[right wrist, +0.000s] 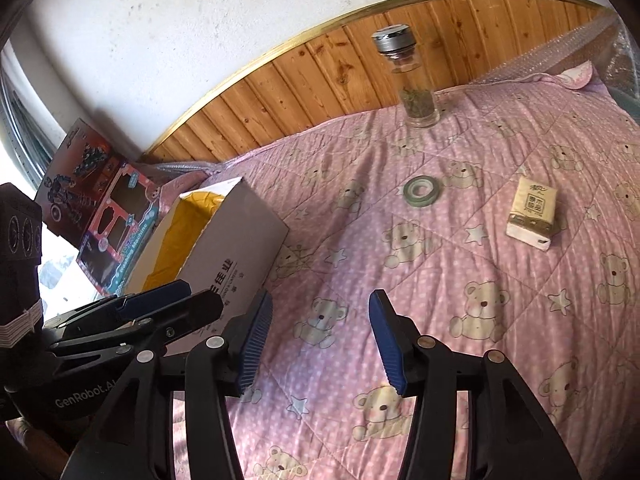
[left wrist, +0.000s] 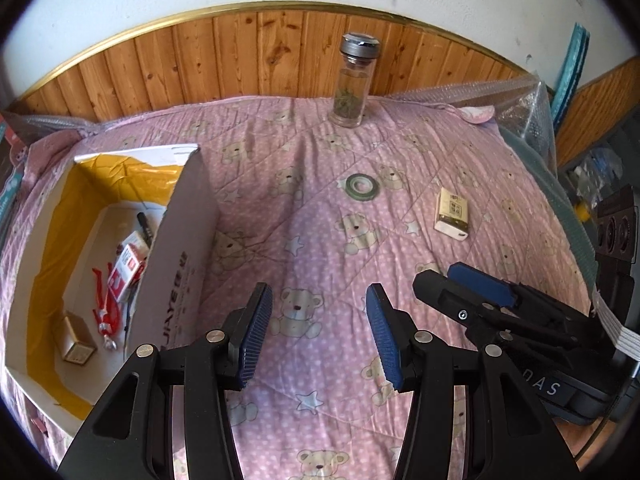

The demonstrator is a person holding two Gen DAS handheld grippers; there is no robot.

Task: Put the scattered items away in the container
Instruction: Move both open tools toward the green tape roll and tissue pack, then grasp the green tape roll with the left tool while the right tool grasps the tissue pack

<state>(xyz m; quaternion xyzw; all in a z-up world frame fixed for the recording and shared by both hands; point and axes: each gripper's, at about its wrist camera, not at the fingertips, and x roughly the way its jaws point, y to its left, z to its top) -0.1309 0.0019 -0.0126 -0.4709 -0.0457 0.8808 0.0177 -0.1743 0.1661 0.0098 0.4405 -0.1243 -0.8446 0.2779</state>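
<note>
An open cardboard box (left wrist: 176,240) with a yellow liner sits at the left on the pink bear-print quilt (left wrist: 320,240); it also shows in the right wrist view (right wrist: 224,240). Inside lie a red-and-white pack (left wrist: 126,276), a small gold box (left wrist: 76,340), a red cord and a pen. On the quilt lie a green tape roll (left wrist: 362,187) (right wrist: 421,191) and a tissue pack (left wrist: 452,214) (right wrist: 532,218). A glass jar (left wrist: 352,92) (right wrist: 414,88) with a metal lid stands at the back. My left gripper (left wrist: 318,332) is open and empty. My right gripper (right wrist: 320,336) is open and empty.
A wooden panelled wall (left wrist: 240,60) runs behind the bed. Toy boxes (right wrist: 100,208) lean at the far left beyond the box. Bubble wrap (left wrist: 520,108) lies at the back right corner. The right gripper's body (left wrist: 500,312) is just right of my left gripper.
</note>
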